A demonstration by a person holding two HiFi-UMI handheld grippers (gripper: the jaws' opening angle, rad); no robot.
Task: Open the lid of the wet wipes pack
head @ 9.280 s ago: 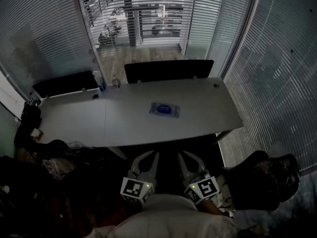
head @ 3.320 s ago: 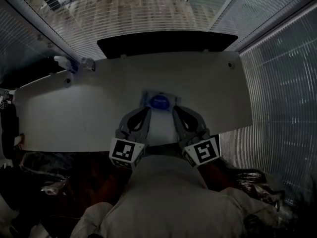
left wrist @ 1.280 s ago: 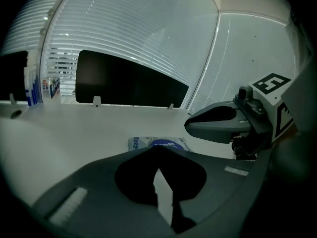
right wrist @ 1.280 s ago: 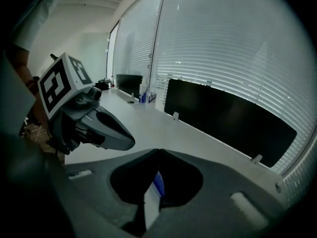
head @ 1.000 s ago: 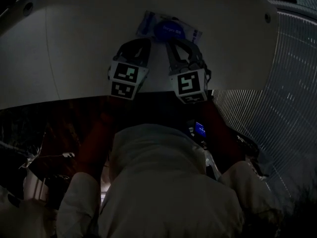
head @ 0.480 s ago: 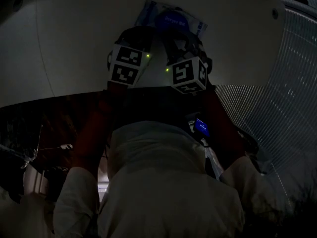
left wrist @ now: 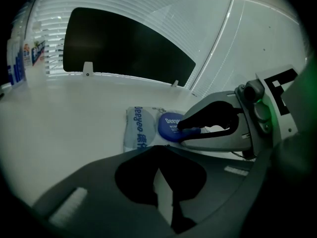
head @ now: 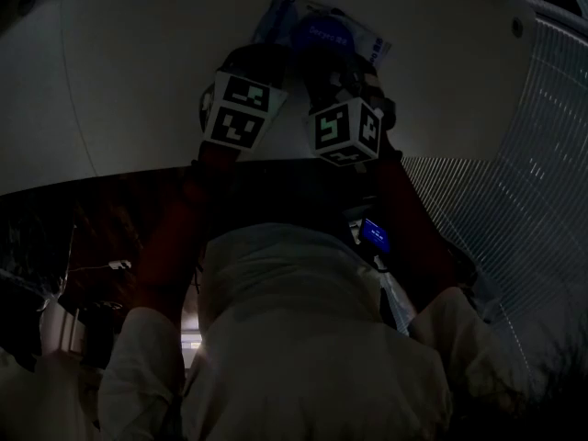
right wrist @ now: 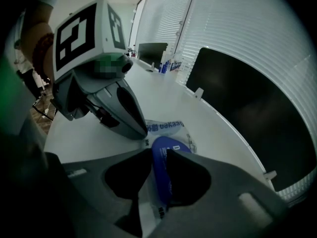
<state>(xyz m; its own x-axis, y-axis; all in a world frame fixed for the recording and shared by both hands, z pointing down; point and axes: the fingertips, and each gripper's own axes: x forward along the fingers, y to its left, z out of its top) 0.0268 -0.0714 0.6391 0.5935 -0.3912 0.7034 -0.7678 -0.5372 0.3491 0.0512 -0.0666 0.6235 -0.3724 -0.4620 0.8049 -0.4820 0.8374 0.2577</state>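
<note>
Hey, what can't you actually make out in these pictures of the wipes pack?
Left gripper view: the left gripper hides the near edge of the wipes pack; whether its jaws pinch the pack is unclear.
Right gripper view: the right gripper, shut on the blue lid, hides the opening underneath.
Head view: very dark; both grippers cover the pack's near half.
Left gripper view: bottles at the left edge are blurred, labels unreadable.

A long white table (head: 138, 72) fills the dim room, its top paler than the dark floor (head: 55, 237) below its near edge. Along its far edge a black panel (left wrist: 124, 48) stands upright in small white brackets (left wrist: 88, 66), with closed horizontal blinds (right wrist: 237, 29) behind it. A few bottles (left wrist: 17, 58) stand at the table's far end, close to the blinds.
</note>
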